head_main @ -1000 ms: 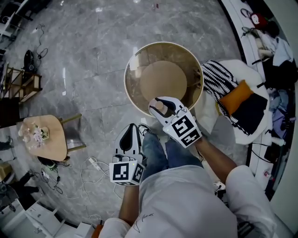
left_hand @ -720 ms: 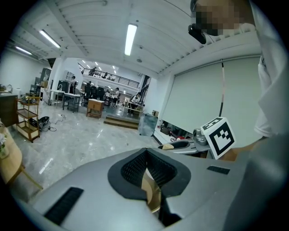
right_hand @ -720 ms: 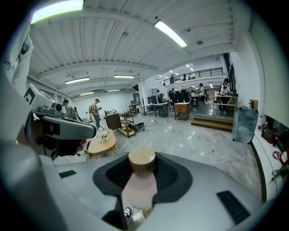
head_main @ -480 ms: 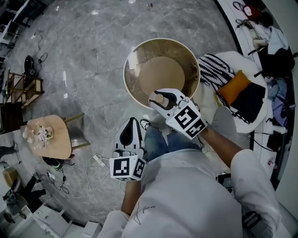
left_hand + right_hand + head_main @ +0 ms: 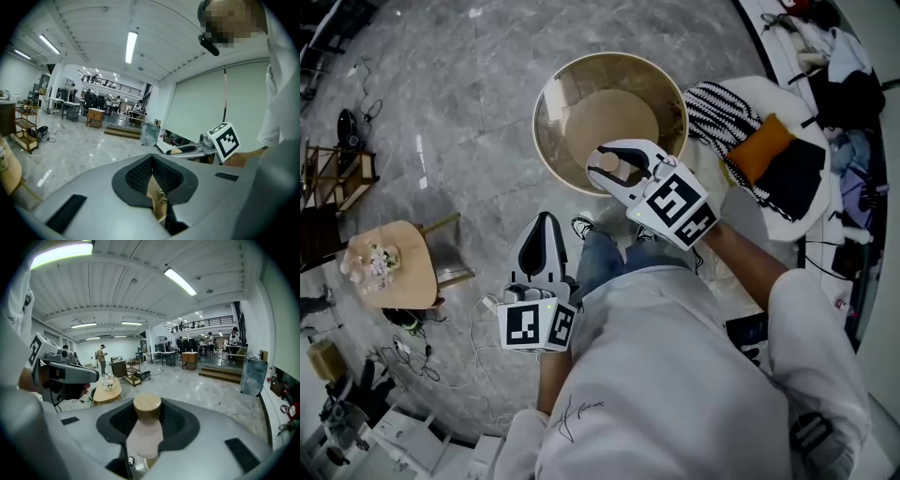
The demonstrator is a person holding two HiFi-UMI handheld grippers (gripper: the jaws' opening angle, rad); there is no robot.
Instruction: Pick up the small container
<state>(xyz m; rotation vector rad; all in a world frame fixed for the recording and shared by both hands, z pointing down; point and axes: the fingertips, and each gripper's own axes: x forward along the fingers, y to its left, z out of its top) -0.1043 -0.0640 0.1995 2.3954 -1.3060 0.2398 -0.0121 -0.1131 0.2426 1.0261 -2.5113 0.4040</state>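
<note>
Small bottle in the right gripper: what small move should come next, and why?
Probably raise the right gripper a little higher, with the grip unchanged. Its jaws press on the small bottle below the wooden cap, and in the head view it hangs over the round table's edge. The left gripper is shut and empty.

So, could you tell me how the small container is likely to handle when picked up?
Probably stiff: the small container shows no dent between the right gripper's jaws. Its rounded, smooth-looking body might slip, or roll if laid down. Being small, likely light.
</note>
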